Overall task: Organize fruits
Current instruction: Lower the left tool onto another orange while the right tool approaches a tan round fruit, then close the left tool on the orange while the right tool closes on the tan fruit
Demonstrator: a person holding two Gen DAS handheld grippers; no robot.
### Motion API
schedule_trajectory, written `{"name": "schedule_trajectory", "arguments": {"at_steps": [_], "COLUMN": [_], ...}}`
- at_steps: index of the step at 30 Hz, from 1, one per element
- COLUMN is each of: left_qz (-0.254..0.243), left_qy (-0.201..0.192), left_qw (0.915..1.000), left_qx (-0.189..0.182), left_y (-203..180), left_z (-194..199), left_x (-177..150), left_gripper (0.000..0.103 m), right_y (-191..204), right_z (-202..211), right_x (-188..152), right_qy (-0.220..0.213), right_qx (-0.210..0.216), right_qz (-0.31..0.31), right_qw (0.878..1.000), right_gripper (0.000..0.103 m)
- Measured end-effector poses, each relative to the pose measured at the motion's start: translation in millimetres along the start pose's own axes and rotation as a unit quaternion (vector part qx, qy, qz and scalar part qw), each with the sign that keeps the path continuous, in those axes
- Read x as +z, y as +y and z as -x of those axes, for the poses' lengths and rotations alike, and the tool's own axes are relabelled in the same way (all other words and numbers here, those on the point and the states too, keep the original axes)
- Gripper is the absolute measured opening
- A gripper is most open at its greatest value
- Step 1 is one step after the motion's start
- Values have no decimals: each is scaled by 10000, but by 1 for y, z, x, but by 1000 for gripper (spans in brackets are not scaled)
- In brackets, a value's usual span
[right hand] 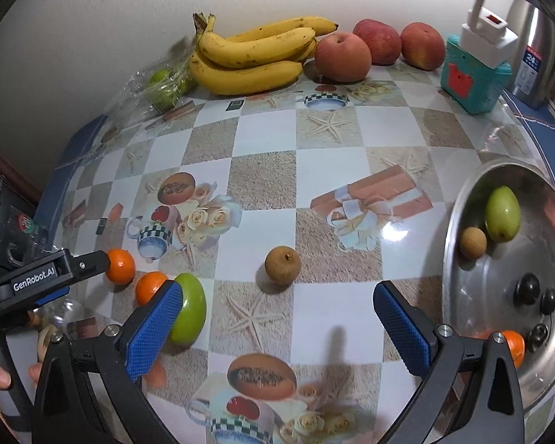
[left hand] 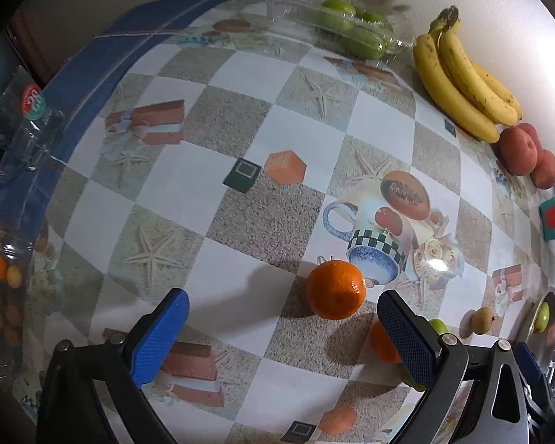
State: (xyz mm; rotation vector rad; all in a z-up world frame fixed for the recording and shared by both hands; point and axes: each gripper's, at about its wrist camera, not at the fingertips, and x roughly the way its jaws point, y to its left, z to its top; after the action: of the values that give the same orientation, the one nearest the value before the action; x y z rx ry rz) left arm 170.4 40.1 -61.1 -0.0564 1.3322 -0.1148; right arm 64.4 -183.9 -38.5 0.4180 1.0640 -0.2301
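the left gripper (left hand: 281,333), jaws spread wide and holding nothing, lines up on a round orange tangerine (left hand: 335,289) lying loose on the patterned, checked desk (left hand: 240,222), apparently the next fruit to sort. the right gripper (right hand: 277,329), equally open and empty, hovers beside the shiny steel bowl (right hand: 458,199), which already holds a green oval fruit (right hand: 503,214) and a small tan fruit (right hand: 473,243). left of the bowl a brown round fruit (right hand: 282,265) waits; yellow bananas (right hand: 251,55) line the wall beyond.
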Motion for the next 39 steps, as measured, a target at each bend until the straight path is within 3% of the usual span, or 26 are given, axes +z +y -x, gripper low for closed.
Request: {"name": "schedule_trajectory", "arguments": {"at_steps": [7,12,14,16,21,22,28,39], "left_qz": [-120,-153,-161,-204,-160,-151,-125,-53], "left_qy": [131,191,216,180,127,131,132,-150], "left_qw": [9998,9996,9995,9996,9988,9985,9985,9983], "left_qx": [-29,-113,-133,-85,-444,-505,-507,-564], "left_y": [-10,-12,-13,-14,-17,-17,-21,-13], "left_z": [-15,-23,-25,-25,-21,-21,-21,11], "left_x": [1,2,1,1,1,1,0,4], "left_gripper": [100,87,77,75,43,41,39,39], "right_y": [2,2,3,3,1,2,3,6], "right_z": [-17,-24,-26,-29,-34,-35,-34,-10], "right_x": [3,3,4,5,6,6,6,6], "right_qy": [75,96,91,94,104,103,88,-87], "right_qx": [-184,-296,-359,-417,-412,-410,-324,-287], "right_qz": [-3,-35,8,12,-32,-32,-37,-119], "right_qw": [9998,9995,9993,9991,9991,9991,9994,9995], "right_gripper": [102,99,84,73,46,42,26,26]}}
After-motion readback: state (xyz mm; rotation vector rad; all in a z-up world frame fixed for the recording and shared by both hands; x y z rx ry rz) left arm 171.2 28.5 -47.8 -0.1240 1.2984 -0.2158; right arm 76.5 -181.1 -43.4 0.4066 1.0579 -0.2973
